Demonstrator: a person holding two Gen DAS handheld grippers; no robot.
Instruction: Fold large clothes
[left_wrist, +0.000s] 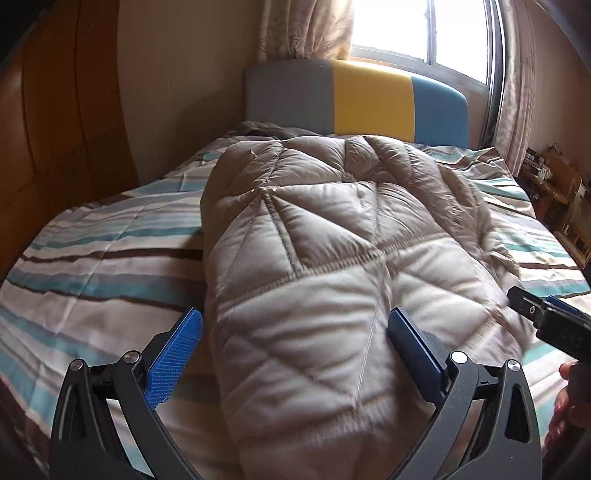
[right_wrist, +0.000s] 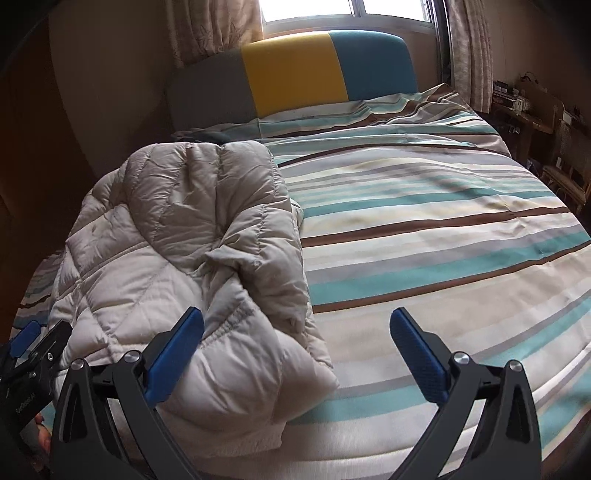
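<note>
A beige quilted puffer jacket (left_wrist: 314, 258) lies lengthwise on the striped bed, folded narrow, its near end bulging up. My left gripper (left_wrist: 295, 343) is open, its blue pads straddling the jacket's near end without closing on it. In the right wrist view the jacket (right_wrist: 192, 251) lies on the left half of the bed with a sleeve folded over its top. My right gripper (right_wrist: 295, 343) is open and empty, above the jacket's right near corner and the bare bedspread. The right gripper also shows at the left wrist view's right edge (left_wrist: 546, 314).
The bed has a striped teal, brown and white cover (right_wrist: 443, 229) and a grey, yellow and blue headboard (left_wrist: 354, 96) under a bright window. A wooden wardrobe (left_wrist: 55, 129) stands left. Cluttered wooden furniture (right_wrist: 535, 122) stands right of the bed.
</note>
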